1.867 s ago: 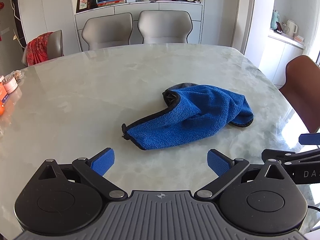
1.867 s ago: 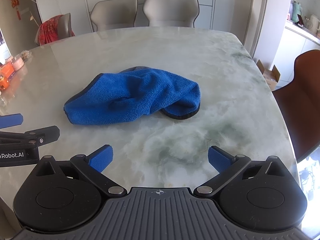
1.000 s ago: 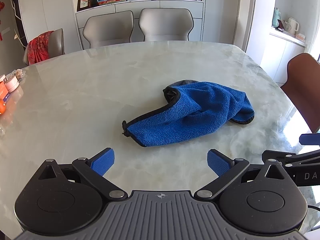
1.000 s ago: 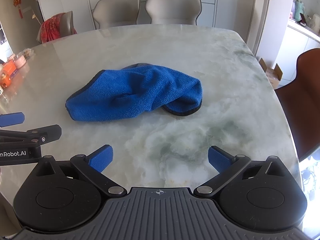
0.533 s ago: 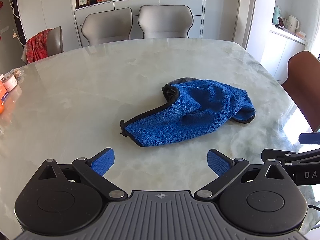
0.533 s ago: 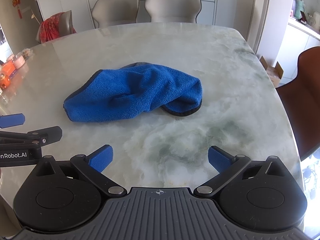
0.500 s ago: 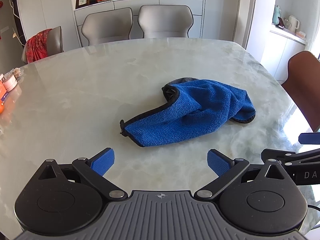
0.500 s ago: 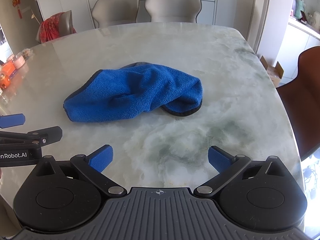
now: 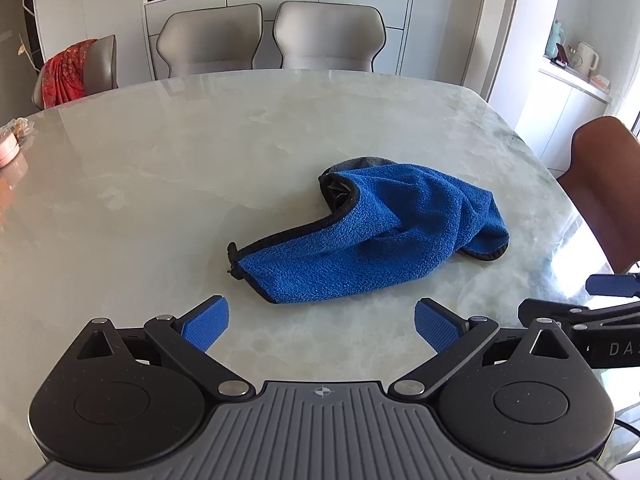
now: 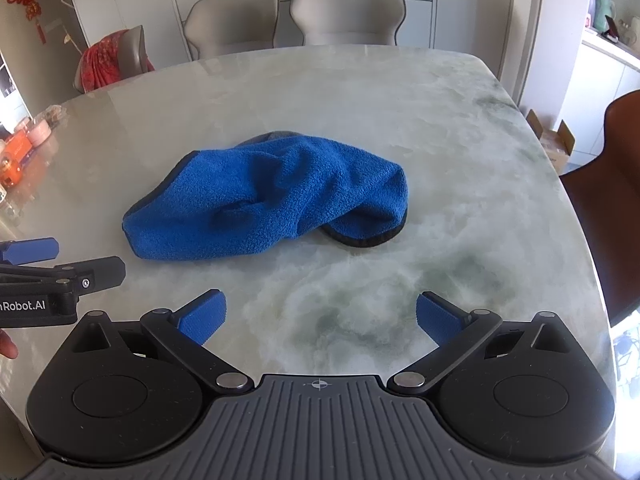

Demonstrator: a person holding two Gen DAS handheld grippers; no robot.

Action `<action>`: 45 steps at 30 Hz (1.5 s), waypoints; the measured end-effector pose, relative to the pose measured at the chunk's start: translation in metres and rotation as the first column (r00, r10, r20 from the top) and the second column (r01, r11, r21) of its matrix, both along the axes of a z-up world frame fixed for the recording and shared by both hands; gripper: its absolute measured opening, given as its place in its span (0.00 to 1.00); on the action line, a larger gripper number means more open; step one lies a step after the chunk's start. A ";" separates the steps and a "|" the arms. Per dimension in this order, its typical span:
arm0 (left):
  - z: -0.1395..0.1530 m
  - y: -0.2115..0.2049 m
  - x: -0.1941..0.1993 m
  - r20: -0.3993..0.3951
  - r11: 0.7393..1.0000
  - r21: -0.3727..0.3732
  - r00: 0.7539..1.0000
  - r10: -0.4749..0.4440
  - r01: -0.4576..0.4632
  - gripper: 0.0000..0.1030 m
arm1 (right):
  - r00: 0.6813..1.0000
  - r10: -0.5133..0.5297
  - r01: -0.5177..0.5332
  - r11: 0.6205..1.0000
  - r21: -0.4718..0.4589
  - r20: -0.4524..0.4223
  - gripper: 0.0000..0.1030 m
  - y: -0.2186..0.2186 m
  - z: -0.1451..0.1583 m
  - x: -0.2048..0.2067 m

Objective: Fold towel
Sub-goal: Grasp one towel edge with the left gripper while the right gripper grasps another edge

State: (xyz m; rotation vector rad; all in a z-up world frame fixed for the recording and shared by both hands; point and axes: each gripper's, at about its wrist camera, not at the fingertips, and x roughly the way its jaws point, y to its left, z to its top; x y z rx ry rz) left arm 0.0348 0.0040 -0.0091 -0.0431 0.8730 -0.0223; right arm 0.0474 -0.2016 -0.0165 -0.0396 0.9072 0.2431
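A blue towel with a dark edge lies crumpled in a heap on the marble table; it also shows in the right wrist view. My left gripper is open and empty, just short of the towel's near left corner. My right gripper is open and empty, a short way in front of the towel's right end. Each gripper's side shows in the other's view, the right gripper at the right edge and the left gripper at the left edge.
Two grey chairs stand at the far side and a brown chair at the right. A chair with a red cloth is at the far left. Small orange and pink items sit at the table's left edge.
Both grippers have edged a little closer to the towel, which looks slightly larger now. The towel has not moved and both grippers stay open.
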 end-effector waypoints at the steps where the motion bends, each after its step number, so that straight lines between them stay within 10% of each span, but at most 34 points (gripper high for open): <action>1: 0.000 0.000 0.002 0.000 1.000 -0.001 1.000 -0.003 0.003 0.99 | 1.000 0.010 -0.010 1.000 0.004 0.009 1.00 0.000 0.001 0.002; 12: -0.004 0.015 0.033 0.005 0.999 -0.019 0.999 -0.043 0.043 0.99 | 0.971 0.071 -0.102 0.987 0.124 0.228 1.00 -0.014 0.015 0.027; 32: -0.025 0.030 0.082 0.020 0.982 0.002 0.982 -0.190 0.190 0.97 | 0.988 0.152 -0.153 0.982 0.114 0.018 0.98 -0.020 -0.005 0.103; 45: -0.048 0.026 0.095 -0.039 0.934 -0.003 0.933 -0.357 0.358 0.60 | 0.978 0.206 -0.201 0.966 0.160 -0.018 0.87 -0.018 -0.012 0.117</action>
